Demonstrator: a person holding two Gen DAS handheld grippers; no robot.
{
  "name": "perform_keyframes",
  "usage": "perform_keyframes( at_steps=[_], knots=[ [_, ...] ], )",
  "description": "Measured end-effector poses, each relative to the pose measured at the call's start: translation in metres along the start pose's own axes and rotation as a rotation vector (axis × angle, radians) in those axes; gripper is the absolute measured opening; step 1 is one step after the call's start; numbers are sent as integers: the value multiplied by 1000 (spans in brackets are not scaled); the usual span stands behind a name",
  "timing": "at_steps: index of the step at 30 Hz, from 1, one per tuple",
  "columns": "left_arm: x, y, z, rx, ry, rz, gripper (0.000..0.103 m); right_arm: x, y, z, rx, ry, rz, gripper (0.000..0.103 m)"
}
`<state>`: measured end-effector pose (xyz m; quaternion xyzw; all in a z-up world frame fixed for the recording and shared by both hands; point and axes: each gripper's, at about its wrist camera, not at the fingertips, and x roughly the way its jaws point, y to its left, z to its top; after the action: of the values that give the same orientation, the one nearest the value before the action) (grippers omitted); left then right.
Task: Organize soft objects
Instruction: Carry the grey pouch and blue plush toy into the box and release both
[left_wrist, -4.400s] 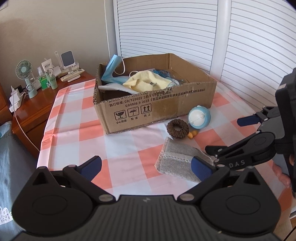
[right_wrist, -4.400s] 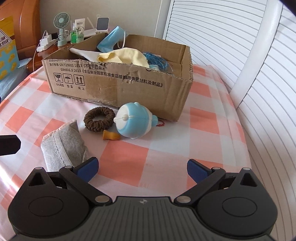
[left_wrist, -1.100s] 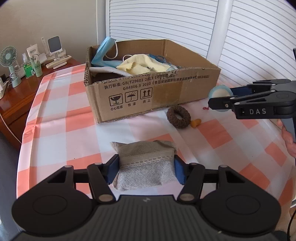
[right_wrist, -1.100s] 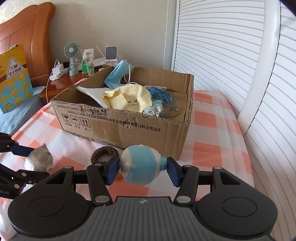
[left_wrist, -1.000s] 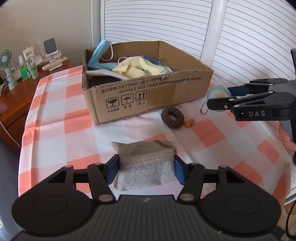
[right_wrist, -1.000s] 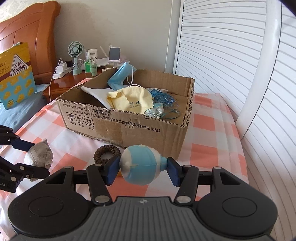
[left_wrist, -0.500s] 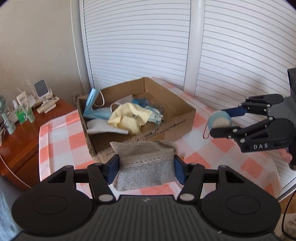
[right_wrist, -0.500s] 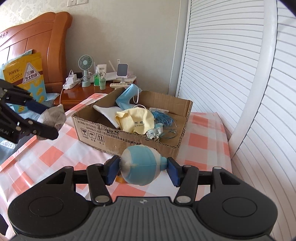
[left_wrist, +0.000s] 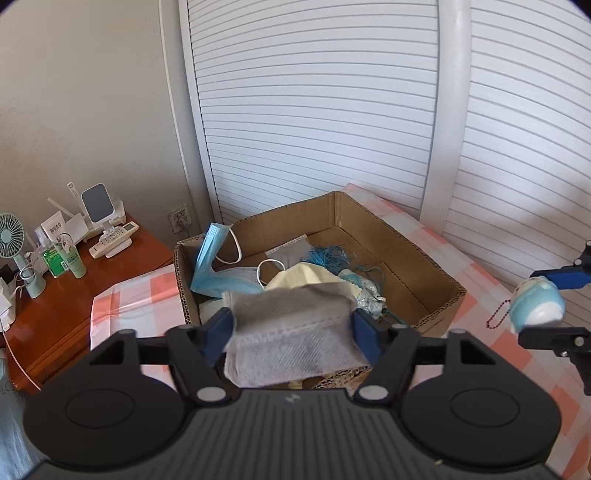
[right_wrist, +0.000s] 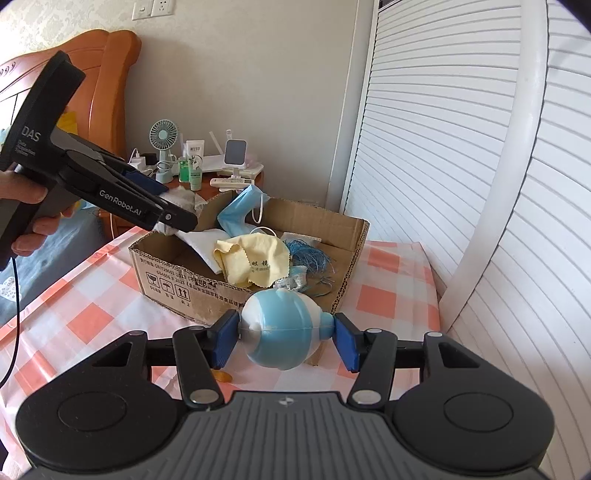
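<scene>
My left gripper (left_wrist: 292, 332) hangs above the near left corner of the open cardboard box (left_wrist: 399, 236). Its jaws are opening. The grey fabric pouch (left_wrist: 291, 332) is still between the blue pads, blurred and tilted, and looks loose. In the right wrist view, the left gripper (right_wrist: 177, 206) is over the box (right_wrist: 207, 291), with the pouch (right_wrist: 181, 195) at its tips. My right gripper (right_wrist: 284, 334) is shut on a blue and white plush ball (right_wrist: 280, 332), held up in front of the box's near wall. The left wrist view shows that plush ball (left_wrist: 537, 308) to the right of the box.
The box holds a blue face mask (left_wrist: 210, 266), a yellow cloth (right_wrist: 255, 262), blue strings (left_wrist: 328, 254) and a white cloth. It stands on a pink checked tablecloth (right_wrist: 88, 317). A nightstand (left_wrist: 74, 288) with a fan and bottles is at left; louvred doors (left_wrist: 314, 110) are behind. A hand (right_wrist: 22, 206) grips the left tool.
The left gripper rose and moved forward from the table to over the box with the pouch, which now looks blurred and slack between the pads. The right gripper lifted a little with the plush ball.
</scene>
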<state>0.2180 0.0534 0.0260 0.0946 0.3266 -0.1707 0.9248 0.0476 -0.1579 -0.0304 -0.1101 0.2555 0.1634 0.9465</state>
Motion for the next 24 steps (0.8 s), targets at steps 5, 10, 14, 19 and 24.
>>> perform_keyframes(
  at_steps=[5, 10, 14, 19, 24],
  knots=[
    [4, 0, -9, -17, -18, 42, 99, 5, 4, 3, -7, 4, 5, 60],
    [-15, -10, -23, -23, -31, 35, 103, 9, 8, 12, -7, -1, 14, 60],
    [-33, -22, -40, -16, -31, 61, 103, 12, 13, 21, -10, -3, 22, 60],
    [-55, -35, -59, -38, -61, 130, 102, 22, 20, 34, -13, -4, 31, 60],
    [-70, -36, -72, -107, -74, 144, 102, 41, 19, 56, 1, 0, 28, 60]
  ],
)
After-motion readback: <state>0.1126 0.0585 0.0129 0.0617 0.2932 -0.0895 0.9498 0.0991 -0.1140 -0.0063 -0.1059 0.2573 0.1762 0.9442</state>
